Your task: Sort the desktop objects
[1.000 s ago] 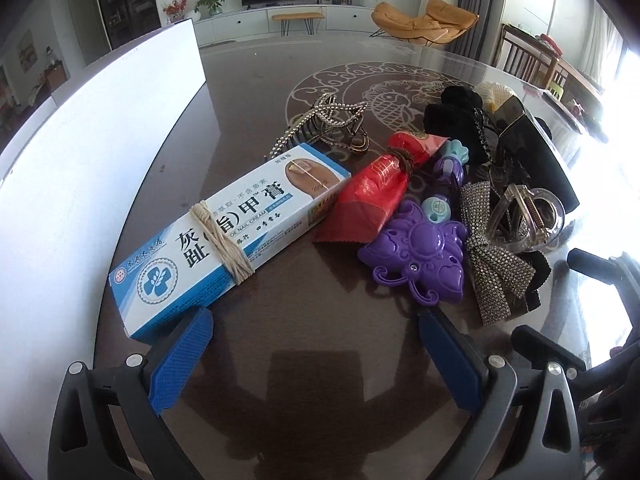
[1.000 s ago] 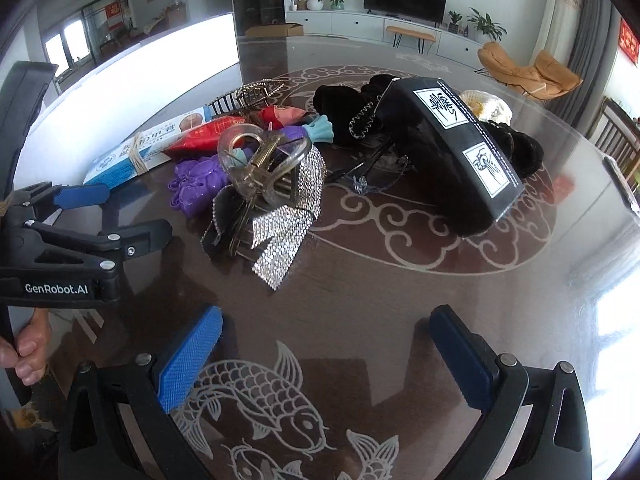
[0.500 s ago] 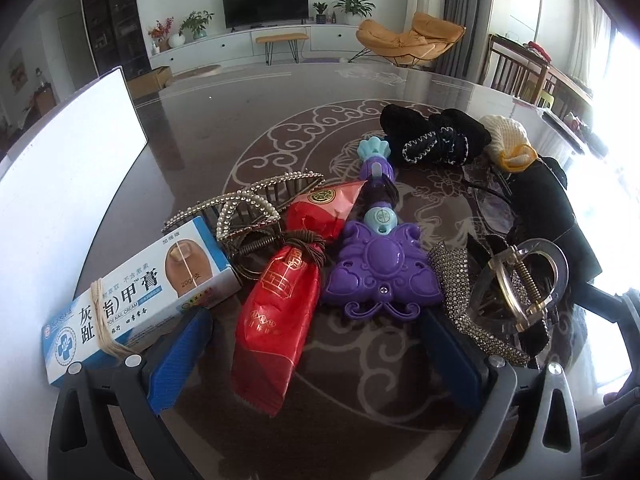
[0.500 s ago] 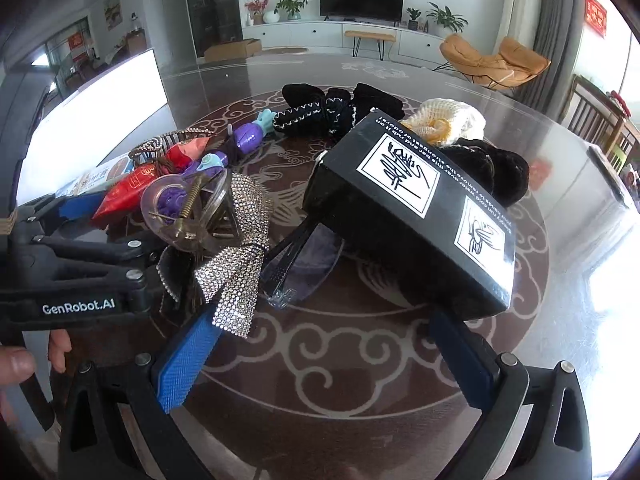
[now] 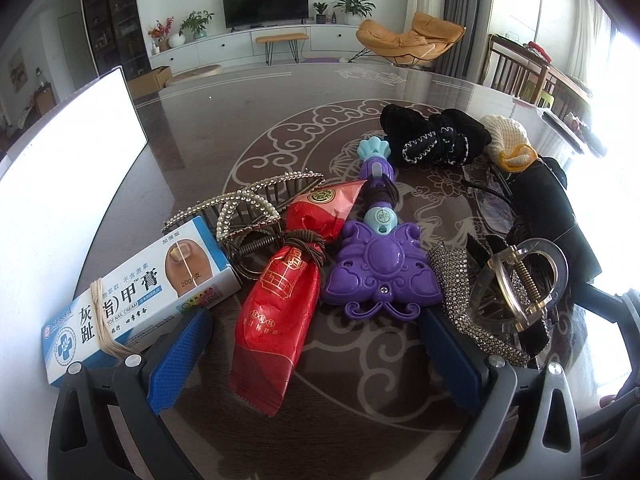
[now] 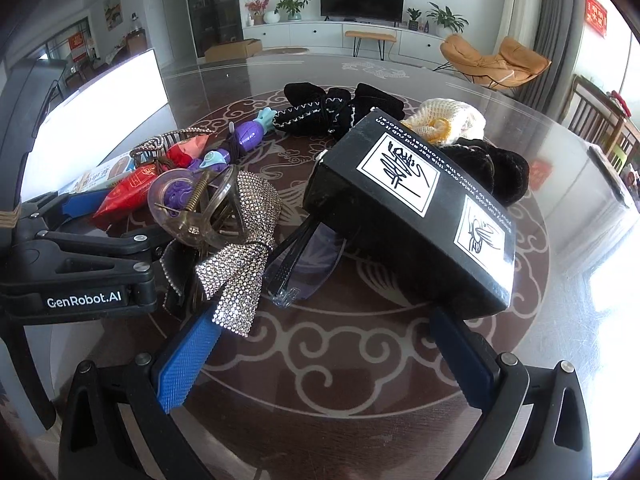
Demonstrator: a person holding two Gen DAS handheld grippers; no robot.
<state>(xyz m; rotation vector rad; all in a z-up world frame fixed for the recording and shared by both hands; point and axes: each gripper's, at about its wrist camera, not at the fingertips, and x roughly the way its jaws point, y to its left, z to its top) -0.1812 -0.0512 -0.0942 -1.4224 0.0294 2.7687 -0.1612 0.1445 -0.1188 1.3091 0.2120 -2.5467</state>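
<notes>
Left gripper (image 5: pixel 308 350) now advanced, jaws spread and empty, straddling the red packet (image 5: pixel 280 312) mid-table beside the purple toy (image 5: pixel 378 268); right gripper (image 6: pixel 320 354) likewise closer, gaping before the black box (image 6: pixel 412 216); nothing sorted yet, first grasps seemingly imminent.

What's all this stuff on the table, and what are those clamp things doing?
A person holds a two-finger gripper in each hand to sort a jumble on the dark table. Both are open and hold nothing. The left gripper points at a red packet and a purple toy; the right gripper faces a rhinestone bow and a black box.
</notes>
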